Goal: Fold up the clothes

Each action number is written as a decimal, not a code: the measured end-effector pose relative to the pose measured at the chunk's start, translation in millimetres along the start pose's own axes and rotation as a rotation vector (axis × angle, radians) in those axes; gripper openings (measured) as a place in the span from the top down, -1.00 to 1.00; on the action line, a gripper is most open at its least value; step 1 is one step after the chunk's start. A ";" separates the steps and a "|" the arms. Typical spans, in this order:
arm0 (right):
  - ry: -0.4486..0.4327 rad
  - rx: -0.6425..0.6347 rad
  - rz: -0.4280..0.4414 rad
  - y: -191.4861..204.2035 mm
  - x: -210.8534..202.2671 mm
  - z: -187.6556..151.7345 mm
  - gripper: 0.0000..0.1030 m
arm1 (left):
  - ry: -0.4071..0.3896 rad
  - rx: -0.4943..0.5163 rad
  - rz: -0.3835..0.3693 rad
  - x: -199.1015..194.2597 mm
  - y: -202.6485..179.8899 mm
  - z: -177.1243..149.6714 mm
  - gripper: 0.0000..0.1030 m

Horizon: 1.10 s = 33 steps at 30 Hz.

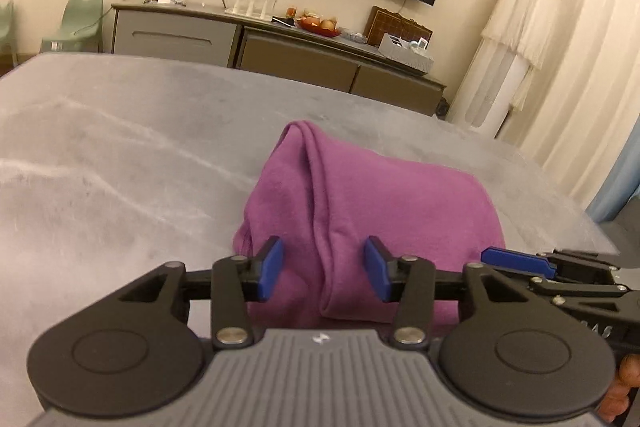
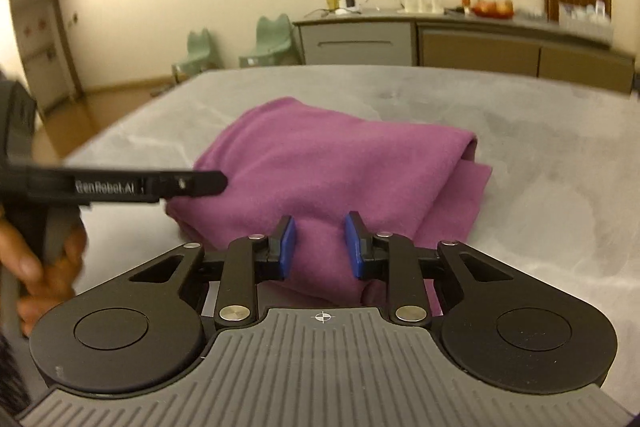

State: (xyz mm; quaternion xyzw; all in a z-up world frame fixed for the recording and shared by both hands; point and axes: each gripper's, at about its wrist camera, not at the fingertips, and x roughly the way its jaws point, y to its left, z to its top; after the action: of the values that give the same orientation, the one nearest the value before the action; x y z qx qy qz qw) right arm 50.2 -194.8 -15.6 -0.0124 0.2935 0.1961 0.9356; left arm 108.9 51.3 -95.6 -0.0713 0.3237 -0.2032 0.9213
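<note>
Tools both spread, left tool (image 1: 324, 269) and right tool (image 2: 320, 247) empty above folded purple cloth (image 2: 332, 163); risked dragging folds apart.

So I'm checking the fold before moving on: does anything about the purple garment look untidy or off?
Slightly. The purple garment on the grey table is a bulky bundle: a lower layer sticks out at its right end. Both grippers are open, holding nothing.

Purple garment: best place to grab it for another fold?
Judging by its pose, pinch the loose layered edge of the purple garment, coming in low from the right. Layers lie exposed there; the top is a smooth rounded bulge. Right gripper and left gripper are both open above the near edge.
</note>
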 end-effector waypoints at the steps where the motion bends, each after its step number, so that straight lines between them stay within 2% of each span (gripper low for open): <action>1: -0.001 -0.034 -0.017 2.6 4.9 1.8 0.46 | -0.001 0.002 0.001 0.7 -0.1 -0.5 0.09; 5: 0.003 -0.065 -0.024 -3.0 0.6 9.7 0.47 | -0.026 -0.030 -0.017 -6.9 7.7 1.0 0.11; 8: -0.048 -0.058 -0.028 1.1 -24.7 6.7 0.34 | -0.102 -0.046 0.005 -23.2 10.0 13.1 0.14; 9: -0.063 -0.057 -0.030 2.5 -32.6 5.6 0.34 | -0.090 -0.054 0.022 -21.2 14.4 12.5 0.18; 10: -0.034 -0.080 -0.037 3.5 -27.4 1.4 0.35 | -0.060 -0.053 0.041 -14.3 16.3 9.5 0.28; 11: 0.015 -0.081 -0.039 0.0 -16.0 -5.7 0.35 | -0.030 -0.053 0.059 -7.4 18.3 6.5 0.49; 13: 0.009 -0.116 -0.074 -1.8 -9.6 -15.4 0.34 | 0.025 -0.050 0.092 4.8 21.3 1.3 0.42; 17: 0.020 -0.167 -0.116 2.1 -0.9 -11.0 0.33 | 0.045 -0.018 0.114 7.5 14.0 6.1 0.42; 20: 0.047 -0.162 -0.093 -4.9 -4.1 0.8 0.31 | 0.053 0.015 0.128 2.9 5.7 7.6 0.47; 22: 0.059 -0.150 -0.071 -11.2 -14.0 13.2 0.30 | 0.023 -0.013 0.112 -14.2 7.9 11.2 0.44; 23: 0.016 -0.118 -0.079 -14.6 -25.8 20.7 0.26 | -0.039 -0.066 0.108 -29.3 12.6 12.3 0.44; 24: -0.022 -0.108 -0.077 -13.6 -34.7 27.0 0.22 | -0.107 -0.121 0.095 -44.5 17.1 13.7 0.33; 25: -0.059 -0.098 -0.074 -12.4 -43.3 33.3 0.19 | -0.179 -0.172 0.050 -56.8 19.8 16.8 0.24; 26: -0.072 -0.097 -0.055 -8.3 -43.2 38.5 0.17 | -0.188 -0.177 0.013 -56.5 17.3 21.8 0.14; 27: -0.068 -0.105 -0.035 -2.2 -35.9 41.8 0.16 | -0.186 -0.173 -0.015 -53.6 14.1 26.0 0.17; 29: -0.055 -0.133 -0.018 9.2 -18.3 44.4 0.15 | -0.100 -0.094 0.004 -28.9 1.9 28.5 0.18; 30: -0.043 -0.147 -0.025 12.6 -7.6 42.2 0.15 | -0.050 -0.059 0.015 -15.6 -2.9 28.5 0.29; 31: -0.024 -0.153 -0.032 14.5 4.3 37.6 0.15 | 0.014 -0.049 0.025 -0.4 -2.1 23.5 0.30; 33: 0.006 -0.141 -0.032 13.1 20.9 25.8 0.13 | 0.032 -0.061 0.008 8.3 3.3 15.6 0.25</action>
State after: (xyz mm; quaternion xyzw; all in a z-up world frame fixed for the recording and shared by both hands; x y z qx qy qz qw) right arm 75.0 -171.7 -4.6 -0.0834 0.2814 0.2011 0.9346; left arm 125.6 50.8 -89.1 -0.0948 0.3446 -0.1906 0.9143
